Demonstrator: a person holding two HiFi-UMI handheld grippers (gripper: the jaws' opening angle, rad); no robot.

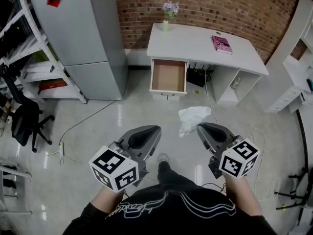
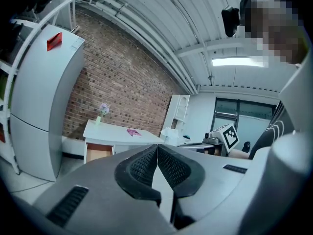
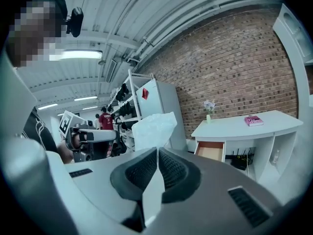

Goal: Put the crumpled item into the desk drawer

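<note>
A crumpled white plastic item (image 1: 193, 117) hangs in the air from the tip of my right gripper (image 1: 200, 128), which is shut on it. In the right gripper view the item (image 3: 151, 129) rises out of the closed jaws of that gripper (image 3: 157, 151). My left gripper (image 1: 157, 129) is level with it on the left, shut and holding nothing; its pads meet in the left gripper view (image 2: 157, 148). Ahead stands the white desk (image 1: 195, 43) with its drawer (image 1: 168, 76) pulled open and showing a bare wooden bottom. The drawer also appears small in both gripper views (image 2: 98, 153) (image 3: 210, 151).
A tall grey cabinet (image 1: 78, 33) stands left of the desk. On the desk are a pink book (image 1: 221, 43) and a vase of flowers (image 1: 170, 11). A black office chair (image 1: 24, 116) and shelving are far left, white shelves (image 1: 298, 67) right. Cables cross the floor.
</note>
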